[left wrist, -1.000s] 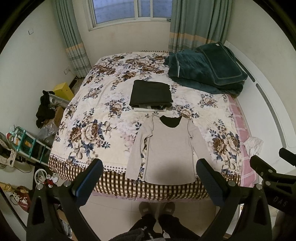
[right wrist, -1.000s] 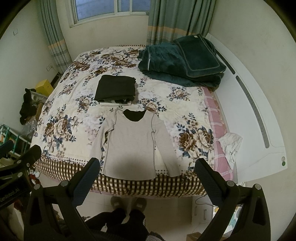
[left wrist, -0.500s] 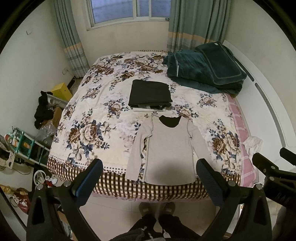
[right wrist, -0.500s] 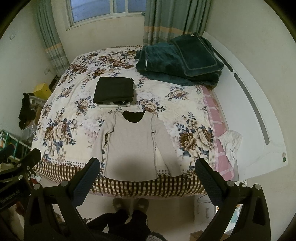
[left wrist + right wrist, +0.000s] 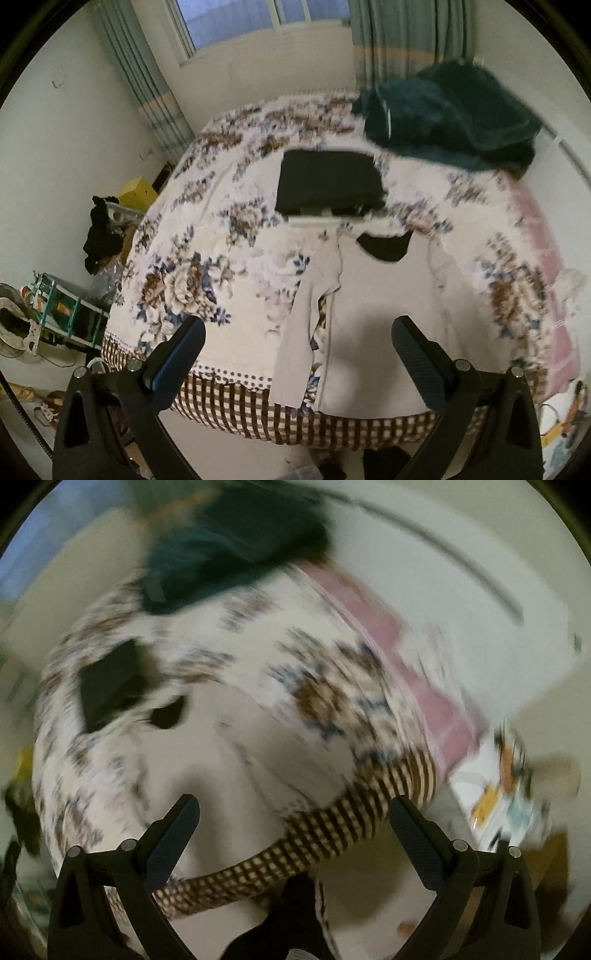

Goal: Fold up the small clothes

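A beige long-sleeved top point(image 5: 384, 306) with a black neck lining lies flat, face up, at the near edge of the flowered bed point(image 5: 207, 258); its hem hangs just over the checked border. It also shows in the blurred right wrist view point(image 5: 229, 775). A folded black garment point(image 5: 328, 181) sits on a small stack behind it, seen in the right wrist view too point(image 5: 110, 683). My left gripper point(image 5: 295, 354) is open and empty, above the top's left sleeve and hem. My right gripper point(image 5: 293, 830) is open and empty, over the top's right side near the bed edge.
A dark green blanket point(image 5: 450, 114) is heaped at the far right of the bed. A pink sheet point(image 5: 539, 266) edges the right side. Left of the bed stand a yellow box point(image 5: 136, 192), dark clothes point(image 5: 101, 236) and a cluttered green rack point(image 5: 55, 310). Floor clutter lies right point(image 5: 509, 801).
Both grippers have moved down and closer to the bed and the beige top. The right gripper has swung sharply right and tilted, blurring its view. Both stay open.
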{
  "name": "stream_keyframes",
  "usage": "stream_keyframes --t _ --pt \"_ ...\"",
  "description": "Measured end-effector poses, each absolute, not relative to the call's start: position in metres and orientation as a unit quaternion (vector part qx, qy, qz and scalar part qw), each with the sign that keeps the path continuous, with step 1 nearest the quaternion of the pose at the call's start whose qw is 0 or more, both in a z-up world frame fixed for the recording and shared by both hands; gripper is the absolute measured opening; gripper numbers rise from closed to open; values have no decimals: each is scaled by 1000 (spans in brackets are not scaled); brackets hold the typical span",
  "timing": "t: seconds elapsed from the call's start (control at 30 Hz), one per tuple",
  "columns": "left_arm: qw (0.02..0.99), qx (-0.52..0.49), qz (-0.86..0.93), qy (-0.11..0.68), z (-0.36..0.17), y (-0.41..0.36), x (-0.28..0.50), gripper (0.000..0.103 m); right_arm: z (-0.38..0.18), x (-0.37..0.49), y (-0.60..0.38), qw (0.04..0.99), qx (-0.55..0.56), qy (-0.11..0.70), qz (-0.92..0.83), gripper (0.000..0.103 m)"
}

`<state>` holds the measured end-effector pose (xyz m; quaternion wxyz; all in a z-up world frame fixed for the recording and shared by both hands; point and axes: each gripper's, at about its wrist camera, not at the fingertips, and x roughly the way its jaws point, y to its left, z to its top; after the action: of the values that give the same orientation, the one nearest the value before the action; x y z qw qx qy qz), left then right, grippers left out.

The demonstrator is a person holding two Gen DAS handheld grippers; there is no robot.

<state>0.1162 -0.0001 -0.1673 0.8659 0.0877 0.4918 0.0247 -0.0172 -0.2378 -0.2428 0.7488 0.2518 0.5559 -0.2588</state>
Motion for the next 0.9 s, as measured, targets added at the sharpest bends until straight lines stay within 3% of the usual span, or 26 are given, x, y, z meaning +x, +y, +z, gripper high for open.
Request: stream_keyframes --t 0.13,0.33,0.47,0.6,0.63,0.7,0.9 --pt "842 114 46 525 -242 -20 145 103 -391 -17 -323 661 366 599 -265 101" --pt "796 141 86 583 -352 -28 173 103 -585 -31 -377 565 454 633 -271 99" --pt "761 153 110 621 -414 -25 183 103 -676 -42 -376 507 524 628 -272 91" --pt "740 147 114 647 -459 -26 190 103 -710 -36 -358 510 561 603 -249 58" --pt "739 146 108 649 -467 -28 192 103 -712 -32 -351 514 557 605 -245 38" --pt "736 152 95 653 -482 -33 195 103 -713 -26 -337 524 552 604 -237 8" --pt "740 130 65 657 -496 -39 202 103 -653 -35 -352 568 548 545 -283 7"
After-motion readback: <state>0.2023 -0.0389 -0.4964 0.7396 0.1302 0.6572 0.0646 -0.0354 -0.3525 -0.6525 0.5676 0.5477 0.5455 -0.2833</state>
